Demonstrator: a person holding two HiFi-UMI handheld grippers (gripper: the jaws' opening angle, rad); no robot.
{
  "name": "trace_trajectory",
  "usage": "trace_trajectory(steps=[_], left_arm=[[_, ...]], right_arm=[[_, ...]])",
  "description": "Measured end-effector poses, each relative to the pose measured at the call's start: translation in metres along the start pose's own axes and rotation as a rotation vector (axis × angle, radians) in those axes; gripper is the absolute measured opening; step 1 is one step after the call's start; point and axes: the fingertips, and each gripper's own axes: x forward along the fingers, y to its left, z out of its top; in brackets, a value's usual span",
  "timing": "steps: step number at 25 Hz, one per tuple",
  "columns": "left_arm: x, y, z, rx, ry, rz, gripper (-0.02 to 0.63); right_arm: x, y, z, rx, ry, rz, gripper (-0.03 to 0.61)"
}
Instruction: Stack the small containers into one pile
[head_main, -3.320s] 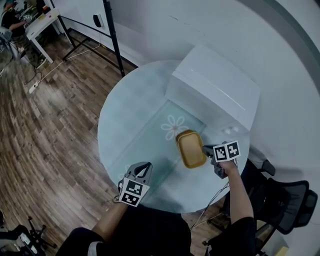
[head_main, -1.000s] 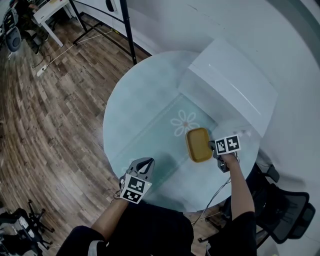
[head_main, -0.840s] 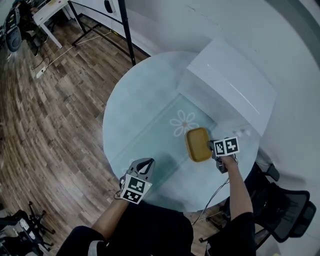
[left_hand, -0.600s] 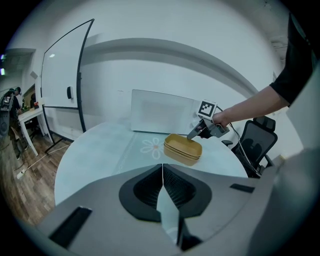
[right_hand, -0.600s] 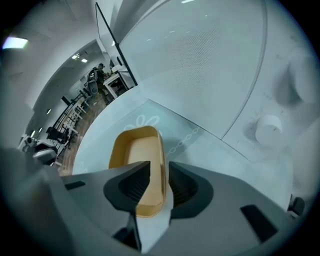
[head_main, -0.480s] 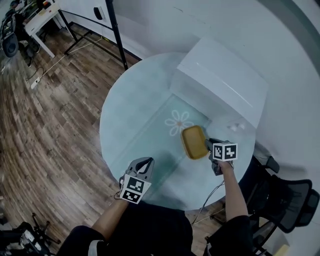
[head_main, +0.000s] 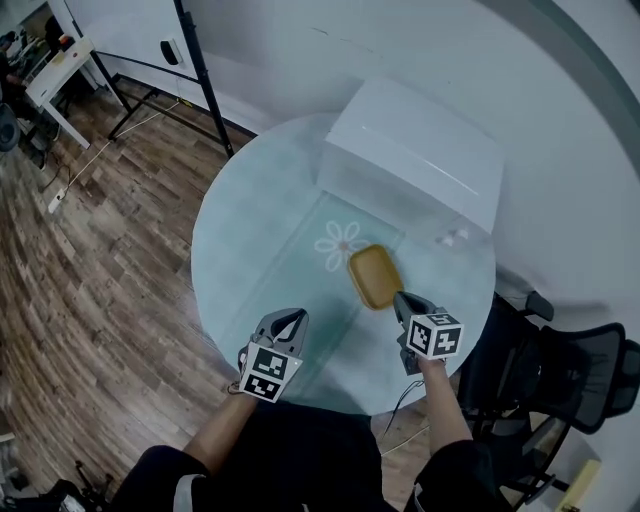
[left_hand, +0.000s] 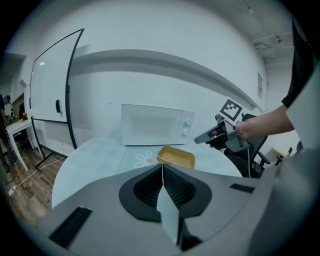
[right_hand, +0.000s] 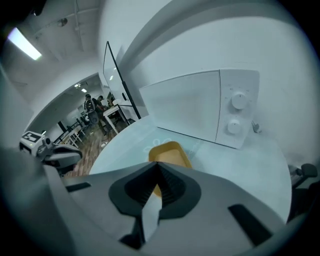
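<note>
A shallow yellow container (head_main: 373, 276) sits on the round glass table (head_main: 240, 240), beside a flower print; in the left gripper view the yellow container (left_hand: 176, 156) shows layered rims, like several nested together. My right gripper (head_main: 402, 299) hovers just off its near right corner, jaws shut and holding nothing, apart from it. My left gripper (head_main: 292, 316) is shut and empty near the table's front edge, well left of the container. The right gripper view has the yellow container (right_hand: 167, 151) just past the shut jaw tips (right_hand: 159, 166).
A white microwave (head_main: 410, 160) stands at the back of the table, with a small white object (head_main: 452, 236) on its right. A black office chair (head_main: 570, 370) sits beyond the table's right edge. A whiteboard stand (head_main: 200, 80) rises on the wooden floor at the left.
My right gripper has drawn back from the container's right edge toward me and now sits clear of it. The container stays put. The left gripper has hardly moved.
</note>
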Motion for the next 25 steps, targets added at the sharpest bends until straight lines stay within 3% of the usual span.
trace_trajectory(steps=[3, 10, 25], left_arm=[[-0.001, -0.007, 0.004, 0.018, -0.006, -0.027, 0.015], [-0.001, -0.019, 0.015, 0.055, -0.027, -0.077, 0.015], [0.001, -0.039, 0.019, 0.067, -0.041, -0.099, 0.015]], right_arm=[[-0.017, 0.026, -0.006, 0.012, -0.083, -0.006, 0.023], [-0.072, 0.08, 0.009, -0.022, -0.423, -0.072, 0.023], [-0.115, 0.123, 0.01, -0.061, -0.548, -0.112, 0.023]])
